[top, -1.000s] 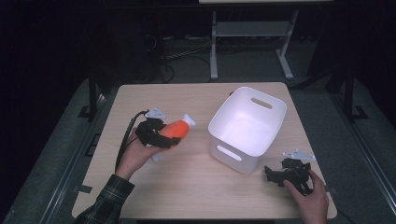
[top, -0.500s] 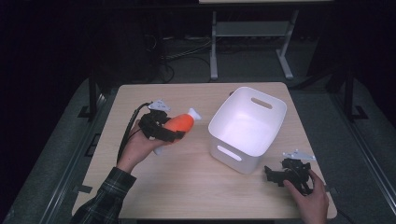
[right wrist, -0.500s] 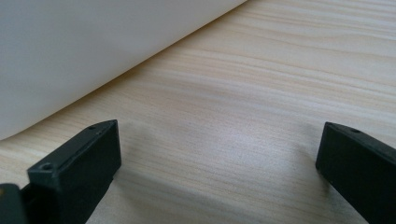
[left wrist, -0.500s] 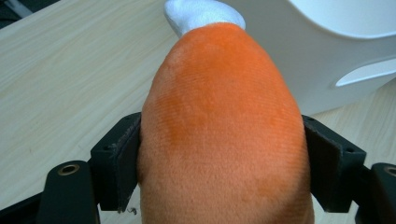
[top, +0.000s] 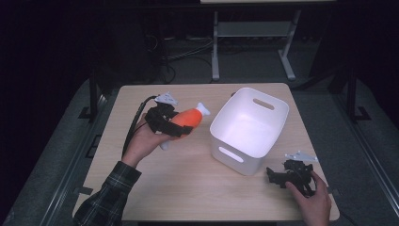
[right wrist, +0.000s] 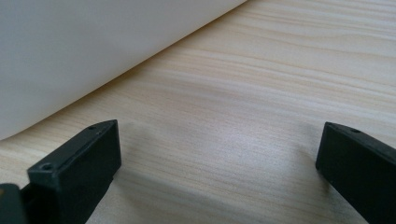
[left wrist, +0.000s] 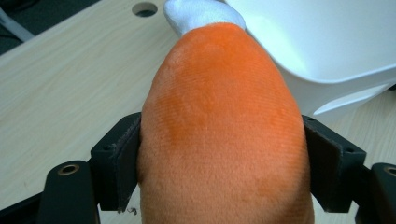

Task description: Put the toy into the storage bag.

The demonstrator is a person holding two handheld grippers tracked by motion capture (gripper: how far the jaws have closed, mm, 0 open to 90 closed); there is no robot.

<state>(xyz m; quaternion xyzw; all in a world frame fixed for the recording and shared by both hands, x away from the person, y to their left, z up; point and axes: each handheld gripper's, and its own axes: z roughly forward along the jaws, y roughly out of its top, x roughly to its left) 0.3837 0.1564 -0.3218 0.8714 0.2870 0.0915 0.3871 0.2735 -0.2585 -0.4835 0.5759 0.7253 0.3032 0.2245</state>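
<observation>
An orange plush toy (top: 187, 118) with a white tip (top: 201, 108) is held above the table, left of the white bin (top: 249, 128). My left gripper (top: 179, 125) is shut on the toy's orange body (left wrist: 219, 126), with one black jaw against each side of it. The toy's white end (left wrist: 203, 11) points toward the bin's wall (left wrist: 327, 42). My right gripper (top: 275, 175) rests on the table near the front right corner, just in front of the bin. It is open, and between its jaws lies bare wood (right wrist: 219, 149), with the bin wall (right wrist: 93, 46) close ahead.
The light wooden table (top: 188, 188) has open surface in front of the bin and on the left. A cable hole (left wrist: 144, 8) sits in the tabletop beyond the toy. A metal stand (top: 254, 33) is on the dark floor behind the table.
My left gripper has lifted the orange toy and carried it rightward toward the bin. The right gripper has stayed in place.
</observation>
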